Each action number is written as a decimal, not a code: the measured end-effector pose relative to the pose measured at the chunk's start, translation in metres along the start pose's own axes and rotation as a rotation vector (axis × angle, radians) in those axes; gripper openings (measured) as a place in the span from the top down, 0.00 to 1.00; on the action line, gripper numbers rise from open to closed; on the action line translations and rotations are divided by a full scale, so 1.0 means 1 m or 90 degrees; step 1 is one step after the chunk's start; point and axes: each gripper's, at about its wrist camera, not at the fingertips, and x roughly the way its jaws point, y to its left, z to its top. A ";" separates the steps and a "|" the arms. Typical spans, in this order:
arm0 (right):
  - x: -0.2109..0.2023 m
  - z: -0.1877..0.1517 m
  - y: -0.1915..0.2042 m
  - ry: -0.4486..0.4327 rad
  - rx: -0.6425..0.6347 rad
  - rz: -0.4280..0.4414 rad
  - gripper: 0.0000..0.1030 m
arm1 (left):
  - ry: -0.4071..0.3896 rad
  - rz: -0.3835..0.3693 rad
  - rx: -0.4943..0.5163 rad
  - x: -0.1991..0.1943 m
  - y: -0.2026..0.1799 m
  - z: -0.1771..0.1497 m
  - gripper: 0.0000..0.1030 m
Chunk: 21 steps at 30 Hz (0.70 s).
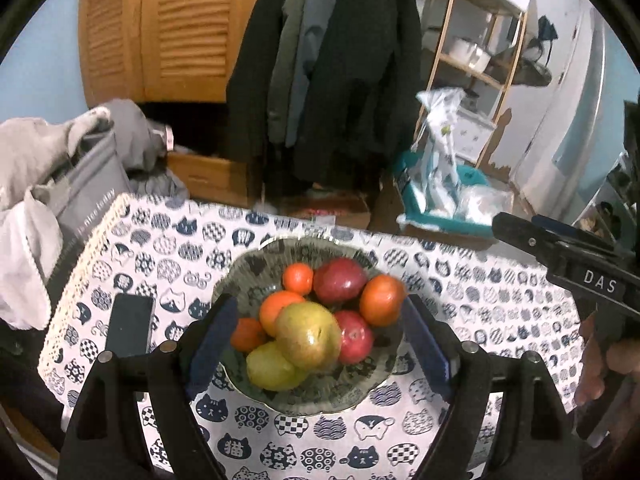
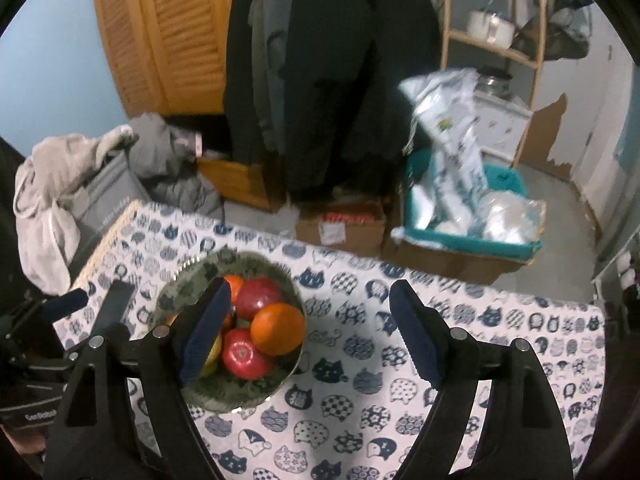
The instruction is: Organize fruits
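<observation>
Eight pieces of fruit sit piled in the bowl, which rests on the cat-print tablecloth at the middle of the left wrist view. Counting them off: a big yellow-green pear on top at the centre, a smaller green pear touching it at seven o'clock, a dark red apple at twelve o'clock, and a second red apple just at three o'clock of the big pear. Oranges fill the rest: one small one at eleven o'clock, one large at two o'clock, another tucked behind the big pear, and a small one at nine o'clock.

Left gripper hangs above the bowl, jaws spread wide with the whole fruit pile showing between the blue pads, gripping nothing. A dark phone lies flat on the cloth at nine o'clock of the bowl, apart from it.

Over on the right wrist view, the right gripper is also spread wide and carries nothing; the bowl sits toward its left finger, at nine o'clock, and bare cloth lies between the pads. Its left pad covers part of the fruit. Across the room, a teal bin of plastic bags stands on the floor at one o'clock.
</observation>
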 end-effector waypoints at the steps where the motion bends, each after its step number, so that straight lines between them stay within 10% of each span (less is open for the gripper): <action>1: -0.007 0.001 -0.001 -0.008 0.000 -0.001 0.21 | -0.009 -0.002 0.000 -0.006 -0.001 0.002 0.16; 21: -0.103 0.001 0.003 -0.133 -0.062 -0.036 0.20 | -0.137 0.030 -0.002 -0.093 -0.009 0.027 0.01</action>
